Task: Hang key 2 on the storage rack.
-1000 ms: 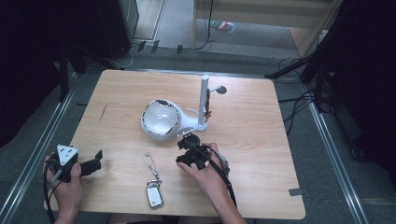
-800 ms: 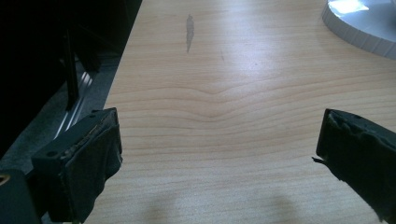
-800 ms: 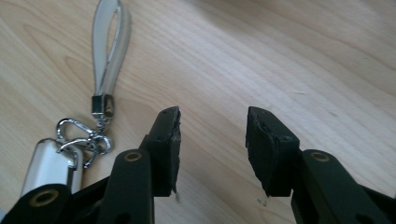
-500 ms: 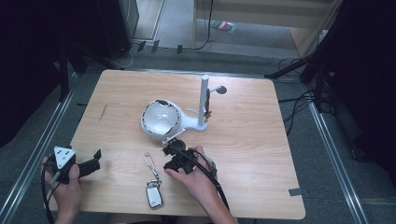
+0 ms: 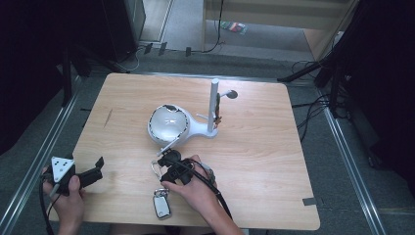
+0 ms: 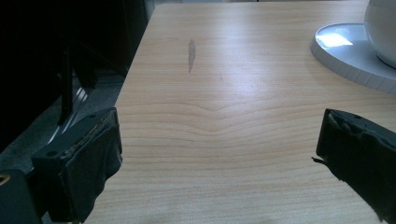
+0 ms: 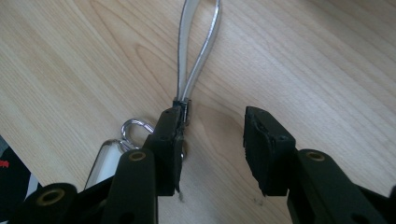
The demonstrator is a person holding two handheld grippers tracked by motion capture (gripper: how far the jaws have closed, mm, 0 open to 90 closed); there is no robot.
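Note:
A silver key fob (image 5: pixel 161 205) lies near the table's front edge. Its ring and grey strap loop (image 5: pixel 155 170) run away from it toward the table's middle. My right gripper (image 5: pixel 164 161) stands open, low over that strap. In the right gripper view its jaws (image 7: pixel 212 140) straddle bare wood; the left one rests against the strap's clasp (image 7: pixel 183 108), with the strap loop (image 7: pixel 196 46) beyond and the ring (image 7: pixel 133 127) beside it. My left gripper (image 5: pixel 98 169) is open at the front left, nothing between its jaws (image 6: pixel 215 154).
A white dome-headed object (image 5: pixel 169 125) with an upright post (image 5: pixel 214 105) stands mid-table; its flat base (image 6: pixel 350 56) shows in the left gripper view. The table's left edge (image 6: pixel 126 88) drops to a dark floor. Cables trail from both grippers.
My right gripper has moved left and toward the front edge, from beside the white object's base down to the key strap. The left gripper has stayed in place.

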